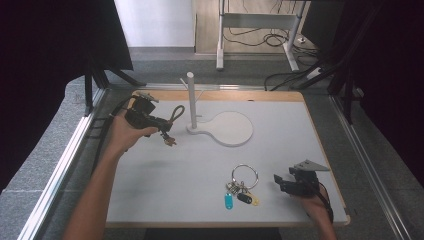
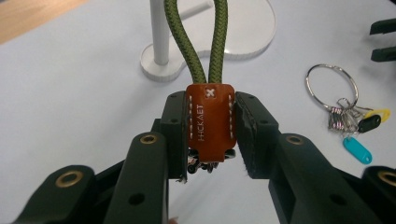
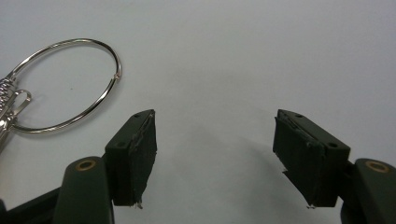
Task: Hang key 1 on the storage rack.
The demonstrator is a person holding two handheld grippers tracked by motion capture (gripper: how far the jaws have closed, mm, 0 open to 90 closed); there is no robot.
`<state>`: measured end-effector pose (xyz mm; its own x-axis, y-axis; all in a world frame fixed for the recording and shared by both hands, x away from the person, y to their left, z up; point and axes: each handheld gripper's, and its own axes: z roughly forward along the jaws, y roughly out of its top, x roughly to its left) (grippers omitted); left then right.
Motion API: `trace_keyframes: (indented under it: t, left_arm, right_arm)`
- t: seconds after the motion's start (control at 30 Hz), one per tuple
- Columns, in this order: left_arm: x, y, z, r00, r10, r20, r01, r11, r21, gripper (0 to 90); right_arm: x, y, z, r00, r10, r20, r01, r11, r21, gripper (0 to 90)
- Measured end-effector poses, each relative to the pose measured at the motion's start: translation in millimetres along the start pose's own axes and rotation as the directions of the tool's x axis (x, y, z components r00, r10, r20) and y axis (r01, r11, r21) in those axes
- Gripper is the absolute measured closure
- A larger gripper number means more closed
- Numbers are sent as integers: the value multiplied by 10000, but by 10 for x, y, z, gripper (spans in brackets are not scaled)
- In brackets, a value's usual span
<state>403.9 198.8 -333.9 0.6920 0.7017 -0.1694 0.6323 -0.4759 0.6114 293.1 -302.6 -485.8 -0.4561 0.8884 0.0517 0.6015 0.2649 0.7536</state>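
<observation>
High view: left hand-held gripper point(image 1: 161, 125) is up off the table point(image 1: 165, 185), just left of the white stand point(image 1: 191, 100) with its upright post. It has the green cord keychain point(image 1: 174, 116) by the lower end, loop pointing up toward the post, metal clip dangling below. Right hand-held gripper point(image 1: 280, 183) sits low at the near right, just beside the key ring point(image 1: 244, 176) with its tags, not touching it. Risk: the loop is small next to the post top, so a slightly off approach bumps the post and tips or slides the stand.

Left gripper view: jaws are closed onto the brown leather tab point(image 2: 210, 122) of the keychain, one pad on each side edge. Cord loop point(image 2: 196, 32) rises straight up, the stand's post point(image 2: 159, 32) behind it. The grip looks narrow, on the tab's edges only, so the tab may twist or slip out if the loop drags on the post. The hardware under the tab is partly hidden, probably a clip.

Right gripper view: jaws stand wide apart with nothing between the pads point(image 3: 137, 154), the table below. The key ring point(image 3: 70, 84) lies to the left, outside the jaws. Closing from here would miss it or just nudge the thin wire flat along the table.
</observation>
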Motion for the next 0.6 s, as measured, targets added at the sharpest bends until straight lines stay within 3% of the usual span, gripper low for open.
trace_keyframes:
  t: [0.6]
  left_arm:
    - [76, 158, -9, 10000, 48, -23, -48, 10000, -18, 671]
  right_arm:
    - [-10, -9, 17, 10000, 45, 15, -45, 9999, 120, 304]
